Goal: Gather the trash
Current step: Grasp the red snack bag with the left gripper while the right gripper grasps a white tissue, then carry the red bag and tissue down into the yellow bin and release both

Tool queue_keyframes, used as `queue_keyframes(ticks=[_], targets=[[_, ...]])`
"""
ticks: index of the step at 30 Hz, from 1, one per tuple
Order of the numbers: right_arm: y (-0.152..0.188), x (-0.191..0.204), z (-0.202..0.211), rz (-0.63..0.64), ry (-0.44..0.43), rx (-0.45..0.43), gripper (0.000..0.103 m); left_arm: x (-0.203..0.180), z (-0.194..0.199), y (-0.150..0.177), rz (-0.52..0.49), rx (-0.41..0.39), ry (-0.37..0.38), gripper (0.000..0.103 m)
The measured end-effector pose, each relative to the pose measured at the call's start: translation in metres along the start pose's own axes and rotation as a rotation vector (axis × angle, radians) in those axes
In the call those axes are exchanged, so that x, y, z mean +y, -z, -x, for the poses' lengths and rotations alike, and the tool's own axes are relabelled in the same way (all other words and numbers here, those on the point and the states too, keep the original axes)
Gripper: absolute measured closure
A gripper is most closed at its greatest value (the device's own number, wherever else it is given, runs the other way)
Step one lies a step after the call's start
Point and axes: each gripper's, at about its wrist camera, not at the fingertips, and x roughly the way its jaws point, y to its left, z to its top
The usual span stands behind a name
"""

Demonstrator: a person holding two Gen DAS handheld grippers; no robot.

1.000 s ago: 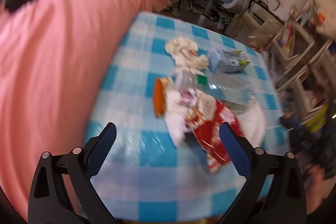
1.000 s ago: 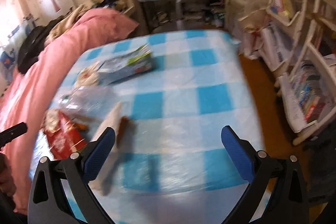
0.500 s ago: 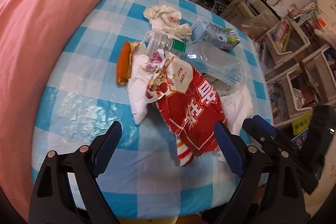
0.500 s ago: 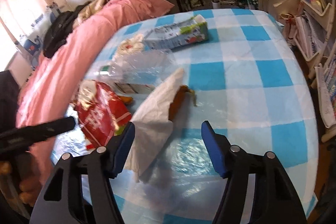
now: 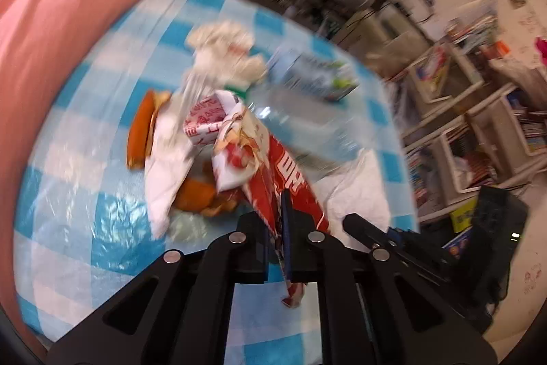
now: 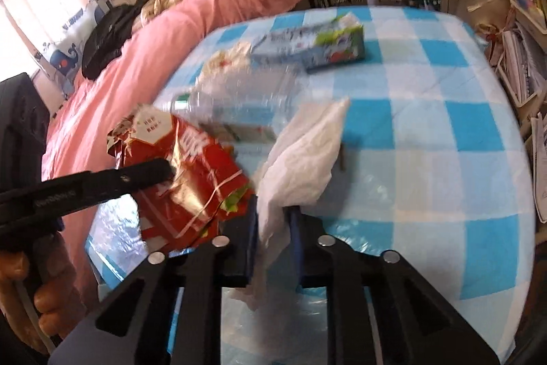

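Trash, heaped on blue-and-white checked tablecloth (image 6: 444, 132). Step: grasp made. Left gripper (image 5: 277, 224) clamped on crumpled red foil snack bag (image 5: 290, 187); right gripper (image 6: 273, 221) pinching white crumpled tissue (image 6: 304, 156). Clear plastic bottle (image 6: 239, 91) and light-blue carton (image 6: 307, 47) lie loose, contents unclear. Next, probably: lift both clear; no bin visible.

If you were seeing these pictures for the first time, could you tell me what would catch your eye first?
Probably the pile of litter on the blue-checked tablecloth, above all the red snack bag pinched in the left tongs. Next, the white tissue clamped in the right tongs near the table's front edge. Behind them lie a clear plastic bottle and a milk carton, with a pink quilt alongside.
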Motion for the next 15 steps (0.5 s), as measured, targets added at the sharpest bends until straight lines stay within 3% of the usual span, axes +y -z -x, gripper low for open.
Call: queue_keyframes(ticks=[8, 15], targets=[[-0.003, -0.002, 0.039, 0.017, 0.014, -0.13, 0.09, -0.018, 0.077, -0.011, -0.126, -0.26, 0.088, 0.1], [0.005, 0.027, 0.059, 0.121, -0.121, -0.176, 0.091, -0.009, 0.111, -0.007, -0.155, -0.305, 0.071, 0.1]])
